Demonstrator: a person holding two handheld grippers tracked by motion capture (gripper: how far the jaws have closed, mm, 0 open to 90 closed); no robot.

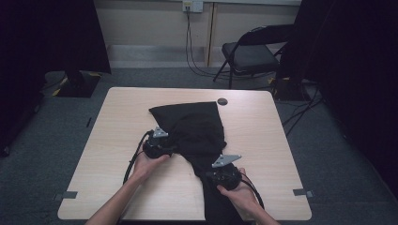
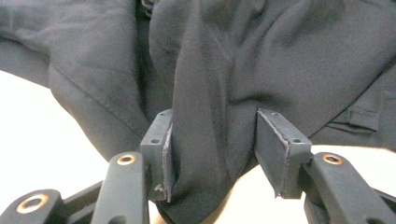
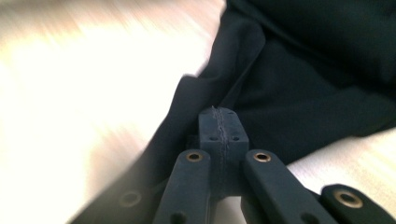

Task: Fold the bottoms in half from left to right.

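Observation:
A black garment [image 1: 197, 126] lies crumpled across the middle of the light wooden table [image 1: 267, 140], and one end hangs over the near edge. My left gripper [image 1: 172, 149] is at the garment's left edge. In the left gripper view it [image 2: 212, 135] stands open, with a raised fold of the cloth [image 2: 205, 93] between the two pads. My right gripper [image 1: 210, 174] rests on the narrow lower part of the garment. In the right gripper view its pads [image 3: 219, 114] are pressed together on a ridge of the dark cloth [image 3: 317, 93], which runs away from the tips.
A small black round disc [image 1: 222, 101] sits at the table's far edge, just beyond the garment. A folding chair [image 1: 251, 54] stands behind the table at the right. Dark curtains hang at both sides. Tape marks [image 1: 300, 192] lie near the front corners.

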